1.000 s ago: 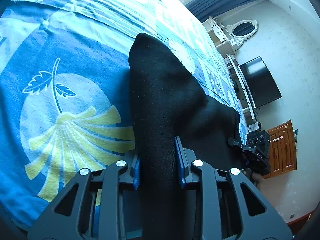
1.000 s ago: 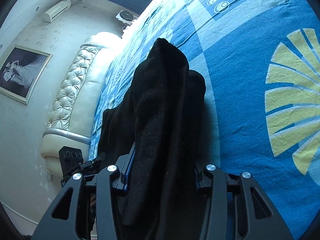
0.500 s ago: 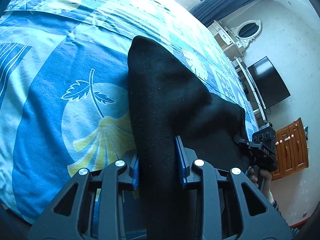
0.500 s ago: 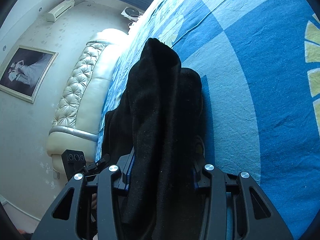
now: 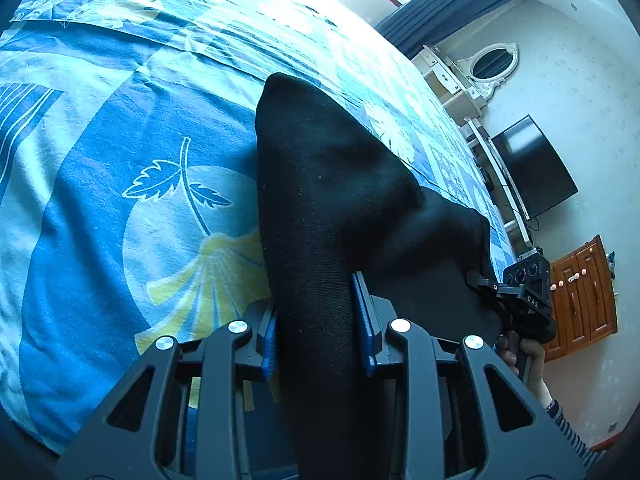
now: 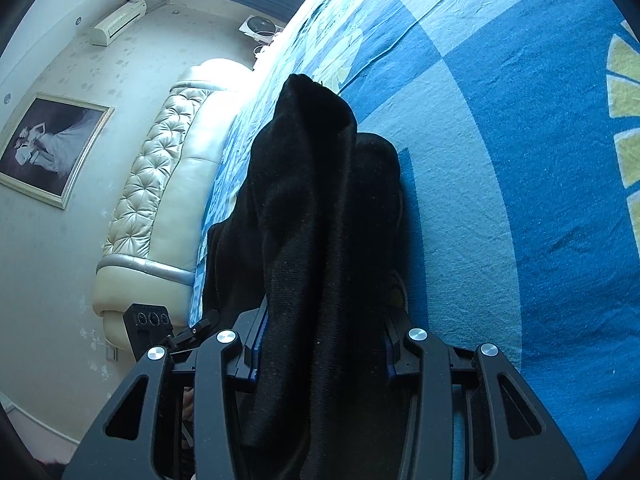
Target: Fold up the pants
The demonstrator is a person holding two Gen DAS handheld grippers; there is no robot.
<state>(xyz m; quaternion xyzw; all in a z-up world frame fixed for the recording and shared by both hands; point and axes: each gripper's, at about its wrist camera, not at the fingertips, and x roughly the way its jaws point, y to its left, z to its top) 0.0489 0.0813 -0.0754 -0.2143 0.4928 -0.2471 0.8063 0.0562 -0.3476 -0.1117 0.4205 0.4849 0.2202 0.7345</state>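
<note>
Tools [image 5: 316, 320] on bunched black pants [image 5: 320, 184]

Counted: one pair of black pants [image 5: 328, 208], two grippers, the left gripper [image 5: 316, 320] and the right gripper [image 6: 320, 340], one bedspread [image 5: 120, 168], one padded headboard [image 6: 160, 184], one framed picture [image 6: 48, 148], one television [image 5: 532, 168], one oval mirror [image 5: 490, 64], one air conditioner [image 6: 118, 28].

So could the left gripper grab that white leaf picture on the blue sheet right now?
Probably not. The left gripper has its jaws shut on the black pants, so they are full. The leaf lies bare on the sheet to one side.
</note>
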